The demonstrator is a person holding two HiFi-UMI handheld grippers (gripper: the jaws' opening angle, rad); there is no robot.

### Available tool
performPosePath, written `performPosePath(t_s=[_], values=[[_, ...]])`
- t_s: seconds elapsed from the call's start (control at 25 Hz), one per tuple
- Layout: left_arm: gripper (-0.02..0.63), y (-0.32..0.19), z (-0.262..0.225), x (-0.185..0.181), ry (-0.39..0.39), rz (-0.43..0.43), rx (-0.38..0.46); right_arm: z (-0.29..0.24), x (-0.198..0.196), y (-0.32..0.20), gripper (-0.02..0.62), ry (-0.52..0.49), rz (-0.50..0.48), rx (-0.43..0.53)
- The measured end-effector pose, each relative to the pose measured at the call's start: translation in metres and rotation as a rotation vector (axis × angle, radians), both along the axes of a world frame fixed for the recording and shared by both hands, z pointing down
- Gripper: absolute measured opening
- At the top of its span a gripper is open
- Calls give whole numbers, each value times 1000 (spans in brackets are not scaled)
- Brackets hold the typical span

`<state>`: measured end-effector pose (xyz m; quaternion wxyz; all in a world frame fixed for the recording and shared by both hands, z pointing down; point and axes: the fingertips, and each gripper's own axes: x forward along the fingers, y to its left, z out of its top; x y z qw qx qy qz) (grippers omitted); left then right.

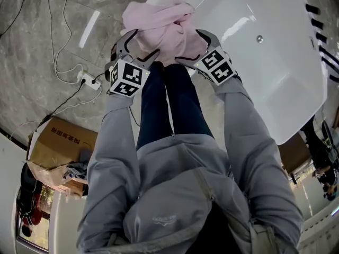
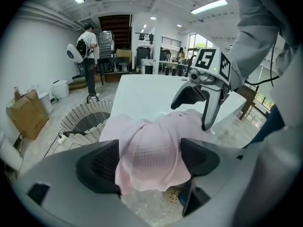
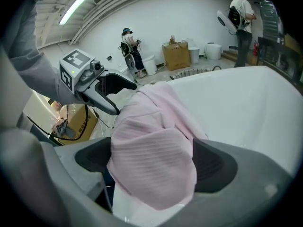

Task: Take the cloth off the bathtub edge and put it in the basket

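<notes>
**Two grippers spread wide, cloth between**

Both my left gripper (image 1: 139, 46) and right gripper (image 1: 193, 47) gape wide open. The pink cloth (image 1: 159, 25) lies bunched and unpinched between their jaws, at twelve o'clock, by the bathtub (image 1: 265, 67) edge. The basket (image 2: 87, 121) stands at nine o'clock.

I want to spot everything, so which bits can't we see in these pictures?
- Bathtub edge under the cloth: in the head view, the bunched cloth covers it.
- Basket base: in the left gripper view, it is cut off by the left gripper, and the inside is too dark to show any contents. The head view misses the basket entirely.
- Cardboard box print: in the head view, it is too small to read.
</notes>
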<state>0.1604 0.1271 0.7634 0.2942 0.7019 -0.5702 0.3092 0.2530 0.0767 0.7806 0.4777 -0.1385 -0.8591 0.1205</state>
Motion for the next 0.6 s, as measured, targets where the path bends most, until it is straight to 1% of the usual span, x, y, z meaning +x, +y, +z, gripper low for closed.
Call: performPosePath(t_s=[0.12,0.28,0.4,0.6], values=[[382,-4,7,3,25,11,-14,16,3,-2,522,62,26,-42],[383,-8,14,6,45,41,-42,34,5,4,531,140,68,-171],[383,-8,14,6,55,54,-52,37,4,8,531,166,69,-235],[383,-6,14,7,60,68,-61,36,3,16,528,180,39,-287]])
